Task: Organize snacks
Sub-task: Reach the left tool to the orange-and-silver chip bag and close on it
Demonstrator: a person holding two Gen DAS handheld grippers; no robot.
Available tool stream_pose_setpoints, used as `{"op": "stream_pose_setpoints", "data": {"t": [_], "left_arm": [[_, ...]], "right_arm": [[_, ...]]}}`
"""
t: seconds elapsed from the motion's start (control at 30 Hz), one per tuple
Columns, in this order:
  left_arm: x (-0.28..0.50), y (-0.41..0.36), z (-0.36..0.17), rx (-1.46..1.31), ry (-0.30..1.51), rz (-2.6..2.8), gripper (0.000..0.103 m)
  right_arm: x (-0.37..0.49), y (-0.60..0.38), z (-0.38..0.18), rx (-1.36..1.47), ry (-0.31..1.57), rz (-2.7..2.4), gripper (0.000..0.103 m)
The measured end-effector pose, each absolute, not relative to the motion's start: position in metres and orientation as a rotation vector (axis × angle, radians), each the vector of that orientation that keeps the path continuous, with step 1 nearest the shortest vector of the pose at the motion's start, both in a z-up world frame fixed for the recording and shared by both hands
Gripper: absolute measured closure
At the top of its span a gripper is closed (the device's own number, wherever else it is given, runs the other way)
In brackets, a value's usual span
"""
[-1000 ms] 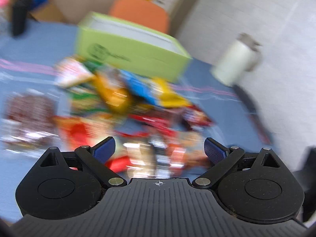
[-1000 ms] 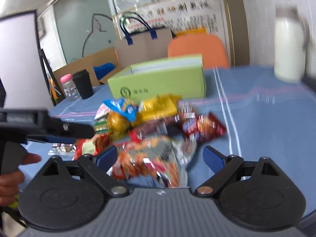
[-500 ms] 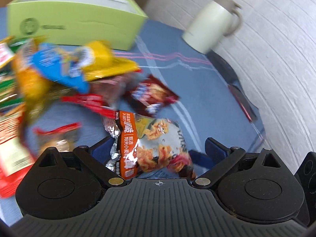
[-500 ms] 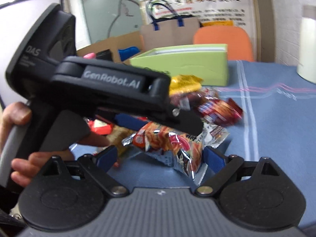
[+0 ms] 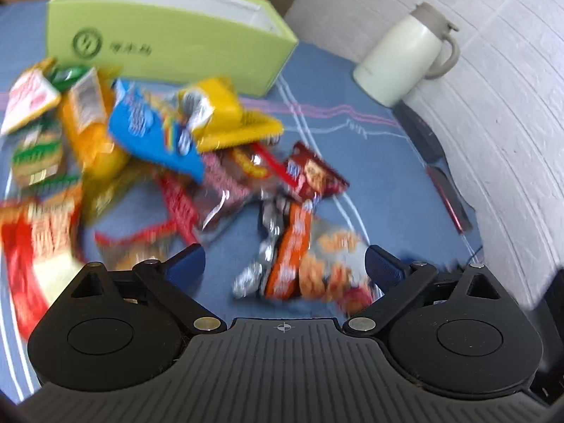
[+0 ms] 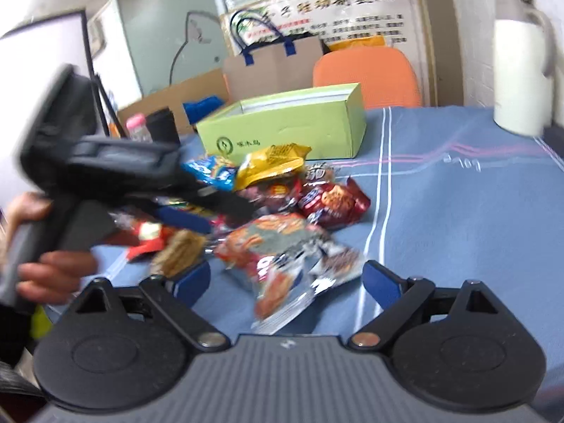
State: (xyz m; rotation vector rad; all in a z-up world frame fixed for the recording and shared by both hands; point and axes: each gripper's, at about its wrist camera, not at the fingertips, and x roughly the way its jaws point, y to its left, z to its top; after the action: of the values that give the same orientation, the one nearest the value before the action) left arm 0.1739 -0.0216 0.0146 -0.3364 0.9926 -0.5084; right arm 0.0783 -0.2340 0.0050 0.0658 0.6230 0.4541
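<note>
A blue cloth with thin white and pink lines covers the counter (image 5: 370,162), which meets a white wall along its right edge.

Left wrist view: the left claw (image 5: 284,262) is spread wide and holds nothing. Just ahead of it, between its blue fingertips (image 5: 185,264), lies an orange-and-silver snack bag (image 5: 306,257), flat on the cloth. Beyond that sits the heap of snacks (image 5: 169,148) — blue, yellow, red and green packets overlapping, blurred at the left. A dark red packet (image 5: 313,176) lies at the heap's right side. Behind the heap stands the open green box (image 5: 165,46), toward the far edge. A cream jug (image 5: 405,56) stands by the wall at the far right.

Right wrist view: the right claw (image 6: 286,278) is also wide open and empty, with the same orange-and-silver bag (image 6: 282,261) just ahead of it. The left claw crosses in from the left side — gripped by a hand (image 6: 46,268). The green box (image 6: 285,130) stands past the heap, an orange chair (image 6: 366,74) behind it.
</note>
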Motion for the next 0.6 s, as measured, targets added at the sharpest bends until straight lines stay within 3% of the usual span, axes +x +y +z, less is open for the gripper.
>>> {"op": "stream_pose_setpoints", "data": {"t": [0.33,0.6], "left_arm": [[0.181,-0.042,-0.006,-0.360,1.035,-0.516,0.021],[0.190,-0.041,-0.009,-0.325,1.001,-0.507,0.024]], "right_arm": [[0.119,-0.209,-0.020,-0.264,0.672,0.566,0.010],[0.103,-0.204,-0.035,-0.202,0.633,0.585,0.010]]}}
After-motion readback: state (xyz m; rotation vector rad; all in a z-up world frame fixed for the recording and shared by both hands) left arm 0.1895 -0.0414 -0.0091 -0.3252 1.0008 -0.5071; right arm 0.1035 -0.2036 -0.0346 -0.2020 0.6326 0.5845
